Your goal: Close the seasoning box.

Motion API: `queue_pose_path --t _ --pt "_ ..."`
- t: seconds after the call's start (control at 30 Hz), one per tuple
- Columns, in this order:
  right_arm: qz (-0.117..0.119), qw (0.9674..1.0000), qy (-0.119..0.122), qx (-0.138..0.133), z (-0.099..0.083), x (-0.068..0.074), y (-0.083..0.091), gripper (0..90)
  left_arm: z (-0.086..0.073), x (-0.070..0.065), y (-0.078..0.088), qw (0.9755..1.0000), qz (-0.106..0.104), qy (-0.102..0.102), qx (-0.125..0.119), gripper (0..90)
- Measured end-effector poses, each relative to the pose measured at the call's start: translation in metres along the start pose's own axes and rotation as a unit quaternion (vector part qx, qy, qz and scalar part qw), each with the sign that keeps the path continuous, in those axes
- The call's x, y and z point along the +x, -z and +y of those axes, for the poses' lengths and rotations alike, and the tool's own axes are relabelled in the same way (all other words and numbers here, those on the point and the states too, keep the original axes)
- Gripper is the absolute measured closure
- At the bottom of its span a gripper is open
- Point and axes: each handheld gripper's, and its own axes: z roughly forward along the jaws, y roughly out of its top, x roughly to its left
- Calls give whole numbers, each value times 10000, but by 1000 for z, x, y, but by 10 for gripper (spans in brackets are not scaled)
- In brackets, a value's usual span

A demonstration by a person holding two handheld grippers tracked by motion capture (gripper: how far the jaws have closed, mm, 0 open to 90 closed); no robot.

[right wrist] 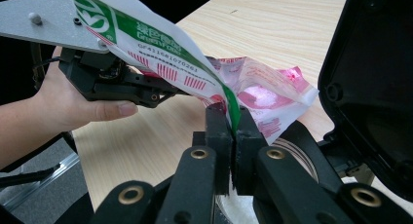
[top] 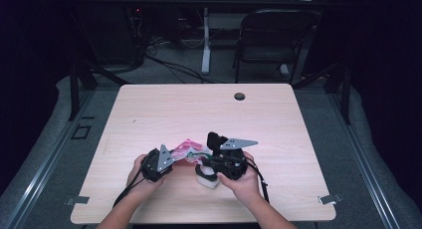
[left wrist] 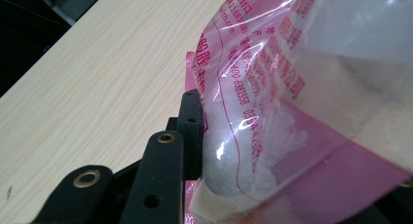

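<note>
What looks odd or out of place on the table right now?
Nothing is spilled. The pink printed bag of white grains hangs crumpled above the table, stretched between the left tongs and right tongs, over a white container.

Two tongs are in use, the left tongs (top: 171, 153) and the right tongs (right wrist: 233, 131), one in each of two hands. One pink and clear plastic bag (top: 188, 150) hangs between them. One white round container (top: 207, 179), possibly a bowl, sits just below the right tongs. One tabletop (top: 164, 109) carries them, with one round hole (top: 240, 96) beyond the tongs. One dark chair (top: 271, 37) stands farther off.
</note>
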Motion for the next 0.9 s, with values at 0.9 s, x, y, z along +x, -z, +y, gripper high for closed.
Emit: queue_pose_path --t 0.9 --pt "42 9999 -88 -55 0 -1 -1 710 -8 4 -9 9983 -329 479 40 737"
